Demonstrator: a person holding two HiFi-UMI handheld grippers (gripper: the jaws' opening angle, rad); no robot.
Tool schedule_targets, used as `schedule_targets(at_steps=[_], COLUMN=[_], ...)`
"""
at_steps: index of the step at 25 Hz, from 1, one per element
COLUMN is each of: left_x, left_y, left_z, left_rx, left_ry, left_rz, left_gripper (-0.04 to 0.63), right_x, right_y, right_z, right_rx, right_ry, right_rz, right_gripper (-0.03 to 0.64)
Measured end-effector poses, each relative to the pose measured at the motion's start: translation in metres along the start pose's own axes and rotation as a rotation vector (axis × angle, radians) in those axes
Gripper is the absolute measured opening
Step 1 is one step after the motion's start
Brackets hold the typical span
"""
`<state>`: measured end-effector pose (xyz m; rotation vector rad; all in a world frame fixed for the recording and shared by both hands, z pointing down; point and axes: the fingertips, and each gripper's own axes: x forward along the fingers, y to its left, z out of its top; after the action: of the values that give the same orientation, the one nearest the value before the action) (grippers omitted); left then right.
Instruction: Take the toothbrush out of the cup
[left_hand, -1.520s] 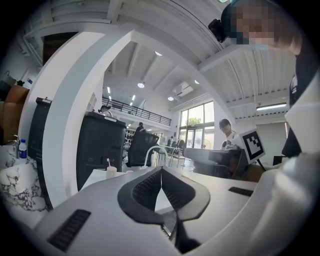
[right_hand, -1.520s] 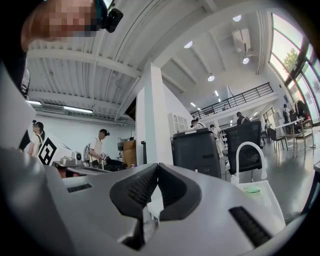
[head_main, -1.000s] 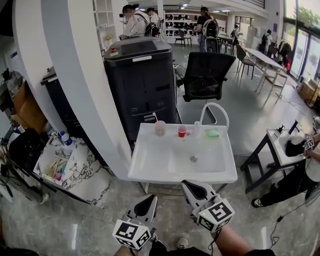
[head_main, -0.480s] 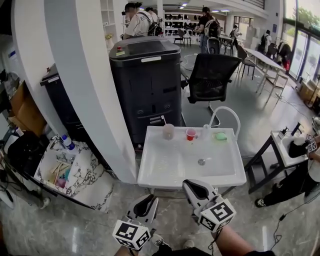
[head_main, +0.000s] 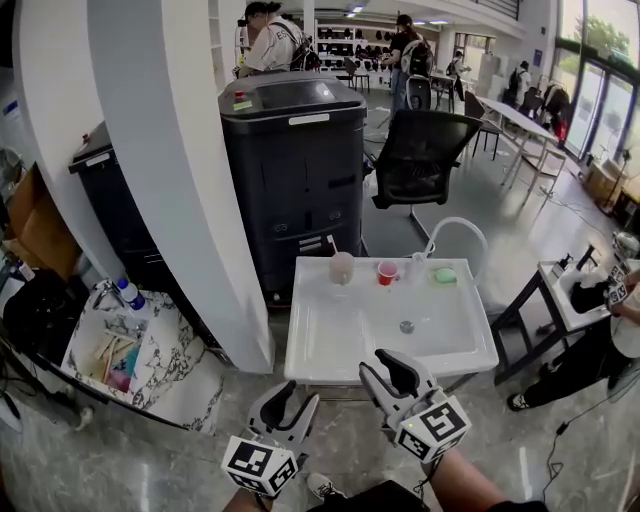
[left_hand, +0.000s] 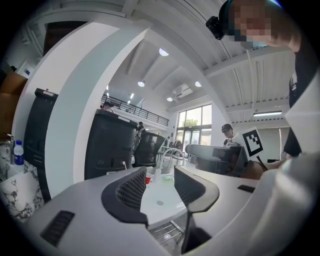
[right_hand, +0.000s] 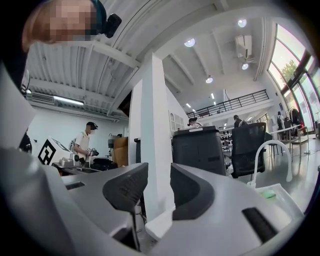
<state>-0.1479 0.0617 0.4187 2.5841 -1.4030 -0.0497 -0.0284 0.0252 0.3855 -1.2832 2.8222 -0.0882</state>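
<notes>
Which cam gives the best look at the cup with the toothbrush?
Head view: the pale cup stands in full on the back ledge of the sink, toothbrush sticking out. Left gripper view shows only the red cup beside it, small; the pale cup isn't visible. Right gripper view doesn't show it.

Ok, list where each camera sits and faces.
Head view: on the person's head, facing forward and down at the white sink; left gripper and right gripper show below, jaws opening, empty.
Left gripper view: on that gripper, level along its jaws at the sink and red cup.
Right gripper view: on that gripper, along its jaws at the white pillar.
Shared: black printer in all three.
</notes>
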Motion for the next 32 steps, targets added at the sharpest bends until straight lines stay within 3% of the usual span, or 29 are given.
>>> schedule_targets(at_steps=[16, 32], left_x=[0.028, 0.127], left_y=[0.019, 0.019], left_z=[0.005, 0.002], left_rx=[0.02, 0.008], left_ry=[0.01, 0.034], left_rz=[-0.032, 0.012], left_gripper=[0.199, 0.2], right_x=[0.017, 0.047], right_y=[-0.037, -0.132], right_z=[0.01, 0.009], right_rx=[-0.026, -0.01], right_ry=[-0.02, -0.008], right_rz=[-0.069, -0.027], right_gripper=[0.164, 0.164])
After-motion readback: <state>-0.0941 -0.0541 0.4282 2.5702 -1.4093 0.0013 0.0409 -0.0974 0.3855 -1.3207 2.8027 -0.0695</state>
